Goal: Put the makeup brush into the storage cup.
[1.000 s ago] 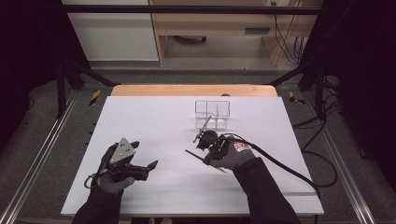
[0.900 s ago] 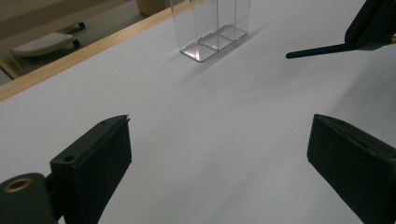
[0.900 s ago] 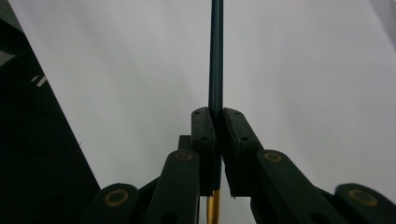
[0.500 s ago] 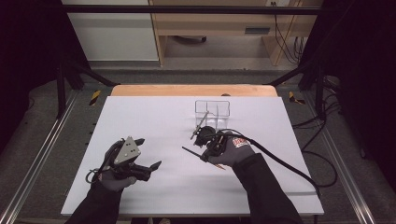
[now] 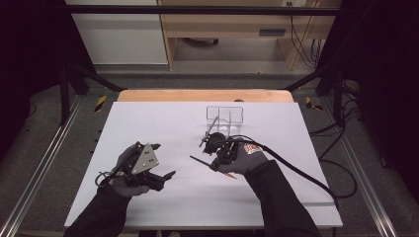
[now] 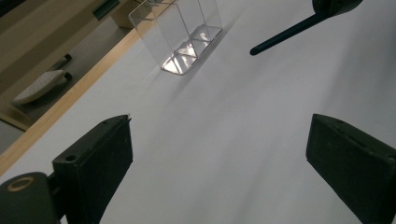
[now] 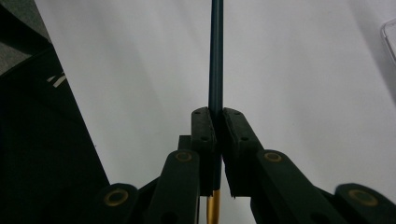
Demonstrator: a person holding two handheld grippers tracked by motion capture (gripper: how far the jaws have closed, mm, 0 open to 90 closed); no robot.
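While the right gripper is clamped on a dark pen, the clear organizer awaits it, and the left gripper stands apart, empty.

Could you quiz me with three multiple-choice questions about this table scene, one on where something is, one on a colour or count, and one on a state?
1. Where does the clear organiser stand?
A. toward the table's far edge
B. under the left gripper
C. on the floor

2. What colour is the pen ahead of the right gripper?
A. red
B. dark teal
C. white

3. How is the left gripper?
A. shut on a pen
B. shut on nothing
C. open

Answers: 1 A, the high view shows it near the wooden far edge, beyond both grippers. 2 B, the right gripper view shows a dark teal shaft. 3 C, its jaws stand wide apart over bare table.
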